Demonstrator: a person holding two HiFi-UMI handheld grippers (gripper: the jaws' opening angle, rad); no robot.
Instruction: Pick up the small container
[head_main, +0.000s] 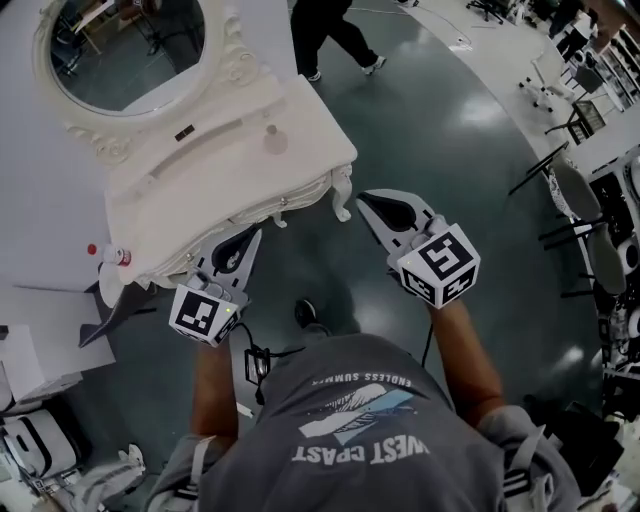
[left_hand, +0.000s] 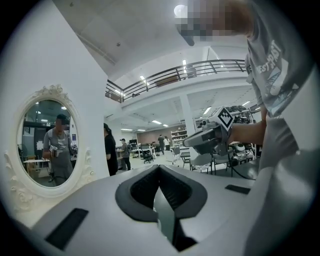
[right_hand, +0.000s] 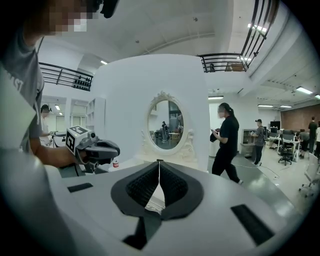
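Note:
A small white container with a red band (head_main: 118, 256) stands at the left end of the white dressing table (head_main: 230, 170); it also shows as a tiny red-capped bottle (right_hand: 115, 163) in the right gripper view. My left gripper (head_main: 252, 236) hovers just off the table's front edge, to the right of the container, jaws shut and empty (left_hand: 159, 169). My right gripper (head_main: 363, 200) is held over the floor beside the table's right corner, also shut with nothing in it (right_hand: 159, 162).
An oval mirror (head_main: 125, 45) in an ornate frame rises at the table's back. A small pale round item (head_main: 271, 134) sits on the tabletop. A person (head_main: 330, 40) walks behind the table. Chairs (head_main: 575, 195) stand at right, white boxes (head_main: 30, 360) at lower left.

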